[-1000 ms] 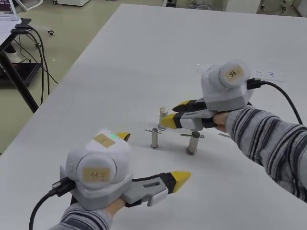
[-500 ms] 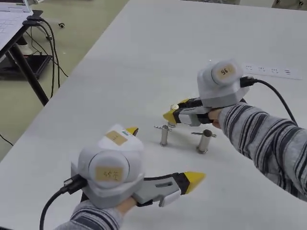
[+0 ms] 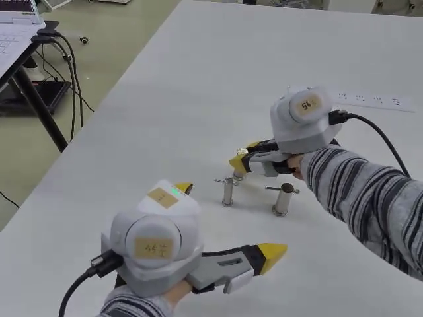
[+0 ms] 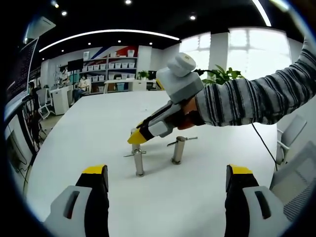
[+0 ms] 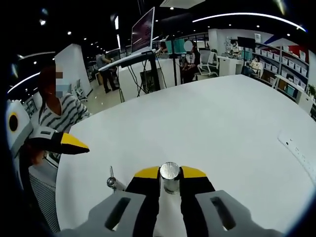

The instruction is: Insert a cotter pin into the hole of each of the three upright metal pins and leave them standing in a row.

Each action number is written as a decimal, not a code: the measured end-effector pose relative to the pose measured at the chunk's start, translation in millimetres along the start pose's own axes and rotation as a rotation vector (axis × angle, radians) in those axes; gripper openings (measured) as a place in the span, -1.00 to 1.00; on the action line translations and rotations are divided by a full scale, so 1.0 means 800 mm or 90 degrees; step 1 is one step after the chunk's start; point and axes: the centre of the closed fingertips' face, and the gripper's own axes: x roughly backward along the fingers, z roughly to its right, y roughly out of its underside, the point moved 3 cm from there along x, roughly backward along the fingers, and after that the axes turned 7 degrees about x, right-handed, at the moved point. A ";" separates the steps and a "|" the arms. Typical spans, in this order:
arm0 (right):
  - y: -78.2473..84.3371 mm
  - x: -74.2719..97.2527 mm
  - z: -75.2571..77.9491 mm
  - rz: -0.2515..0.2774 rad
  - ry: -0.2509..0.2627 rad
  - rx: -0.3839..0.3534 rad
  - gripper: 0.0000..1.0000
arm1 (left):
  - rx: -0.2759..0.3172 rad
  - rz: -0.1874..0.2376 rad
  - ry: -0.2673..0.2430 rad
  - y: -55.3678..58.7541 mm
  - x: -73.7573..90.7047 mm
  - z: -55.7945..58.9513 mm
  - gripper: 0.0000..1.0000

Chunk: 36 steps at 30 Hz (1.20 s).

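your right gripper [image 5: 169, 174] clamps one metal pin [image 5: 169, 181]; just beside it stand two cotter-pinned pins [image 3: 228, 191]; your left gripper [image 4: 166, 170], near it, gapes open.

On the table [image 3: 165, 119], two pins [image 3: 228, 191] stand side by side beyond the left gripper [image 3: 229, 220], the third pin [image 3: 239, 170] just behind them, clasped between the right gripper [image 3: 239, 158] jaws, power strip [image 3: 370, 100] far back right.
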 end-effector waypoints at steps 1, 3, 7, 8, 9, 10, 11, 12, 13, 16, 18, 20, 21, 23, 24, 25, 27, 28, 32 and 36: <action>0.000 0.001 0.001 0.000 0.003 0.003 -0.82 | 0.001 -0.004 -0.002 0.002 0.001 -0.001 0.97; 0.002 0.001 0.005 -0.002 -0.001 -0.001 -0.82 | 0.001 -0.010 -0.006 0.005 0.002 -0.002 0.97; 0.005 0.006 0.010 -0.006 0.005 -0.003 -0.82 | 0.000 -0.004 -0.012 0.003 0.004 -0.004 0.97; 0.007 0.007 0.011 -0.009 0.008 -0.003 -0.82 | -0.001 -0.004 -0.013 0.003 0.004 -0.005 0.97; 0.009 0.010 0.014 -0.013 0.012 -0.006 -0.83 | -0.002 -0.005 -0.014 0.003 0.005 -0.004 0.97; 0.010 0.013 0.013 -0.013 0.013 -0.012 -0.83 | -0.002 -0.005 -0.014 0.003 0.005 -0.004 0.97; 0.012 0.017 0.015 -0.012 0.015 -0.022 -0.83 | -0.002 -0.005 -0.015 0.003 0.005 -0.004 0.97; 0.013 0.020 0.015 -0.010 0.017 -0.026 -0.83 | -0.003 -0.005 -0.015 0.003 0.005 -0.004 0.97; 0.014 0.023 0.016 -0.010 0.020 -0.028 -0.83 | -0.004 -0.004 -0.015 0.003 0.005 -0.003 0.97; 0.020 0.034 0.018 -0.017 0.031 -0.032 -0.83 | -0.008 -0.005 -0.014 0.004 0.005 -0.002 0.97; 0.025 0.042 0.021 -0.018 0.039 -0.037 -0.83 | -0.009 -0.008 -0.013 0.006 0.004 -0.002 0.97; 0.029 0.048 0.022 -0.019 0.044 -0.044 -0.83 | -0.011 -0.012 -0.012 0.007 0.003 -0.002 0.97; 0.032 0.051 0.023 -0.020 0.047 -0.046 -0.83 | -0.013 -0.012 -0.011 0.007 0.003 -0.002 0.97; 0.037 0.060 0.025 -0.024 0.055 -0.046 -0.83 | -0.016 -0.012 -0.009 0.007 0.003 -0.001 0.97; 0.040 0.065 0.026 -0.025 0.060 -0.045 -0.83 | -0.016 -0.012 -0.008 0.007 0.003 0.000 0.97; 0.042 0.069 0.027 -0.027 0.063 -0.046 -0.83 | -0.016 -0.013 -0.008 0.007 0.003 0.000 0.97; 0.049 0.079 0.029 -0.030 0.070 -0.049 -0.83 | -0.014 -0.013 -0.006 0.007 0.003 0.000 0.97; 0.051 0.082 0.029 -0.032 0.074 -0.050 -0.83 | -0.012 -0.013 -0.005 0.007 0.003 0.001 0.97; 0.067 0.101 0.031 -0.037 0.089 -0.062 -0.83 | -0.011 -0.012 -0.004 0.007 0.003 0.001 0.97; 0.081 0.118 0.030 -0.042 0.103 -0.071 -0.83 | -0.012 -0.009 -0.002 0.006 0.002 0.002 0.97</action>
